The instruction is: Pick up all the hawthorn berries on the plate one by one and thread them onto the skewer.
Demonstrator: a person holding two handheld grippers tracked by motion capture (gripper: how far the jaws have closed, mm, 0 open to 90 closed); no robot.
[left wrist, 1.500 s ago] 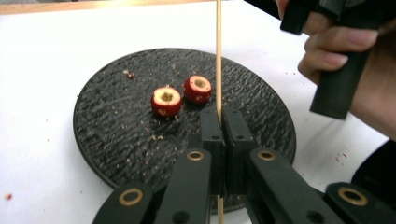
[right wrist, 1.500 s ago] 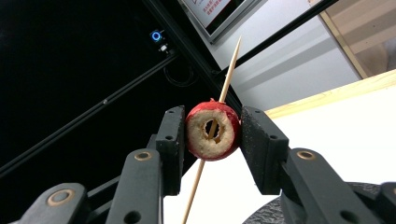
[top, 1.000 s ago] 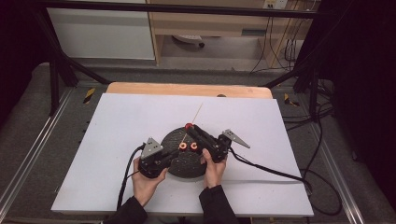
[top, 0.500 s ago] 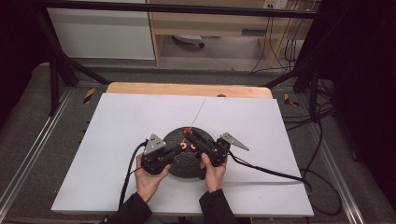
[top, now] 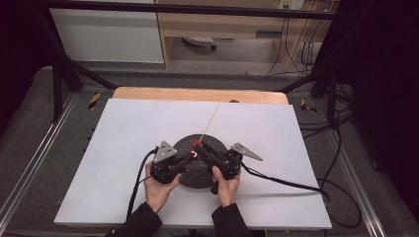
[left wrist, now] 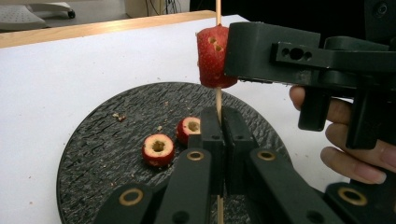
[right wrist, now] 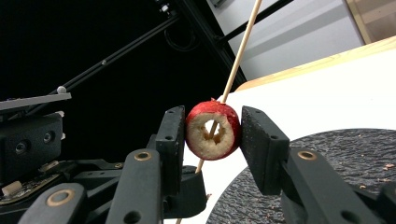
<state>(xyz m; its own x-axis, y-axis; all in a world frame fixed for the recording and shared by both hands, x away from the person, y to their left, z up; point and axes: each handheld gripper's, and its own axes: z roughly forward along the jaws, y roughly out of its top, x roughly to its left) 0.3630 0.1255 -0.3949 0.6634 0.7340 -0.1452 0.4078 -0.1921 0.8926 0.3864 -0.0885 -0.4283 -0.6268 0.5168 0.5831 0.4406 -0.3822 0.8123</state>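
Threading step: left gripper (left wrist: pixel 219 140) jaws clamped on skewer (left wrist: pixel 217 100), right gripper (right wrist: pixel 212 135) jaws clamped on cored fruit (right wrist: pixel 212 135) above plate (left wrist: pixel 102 140); next, slide fruit down, straight along stick.

Left gripper (left wrist: pixel 219 135) pinching a skewer (left wrist: pixel 218 100) over a dark plate (left wrist: pixel 93 149)

Its 2 black jaws stand closed on the thin wooden skewer, which rises upright; a red cored fruit (left wrist: pixel 212 56) sits threaded on it higher up, clamped by the right gripper (left wrist: pixel 233 51); 2 more cored fruits (left wrist: pixel 159 149) lie on the plate, just beside each other; fingers (left wrist: pixel 355 158) show at right.
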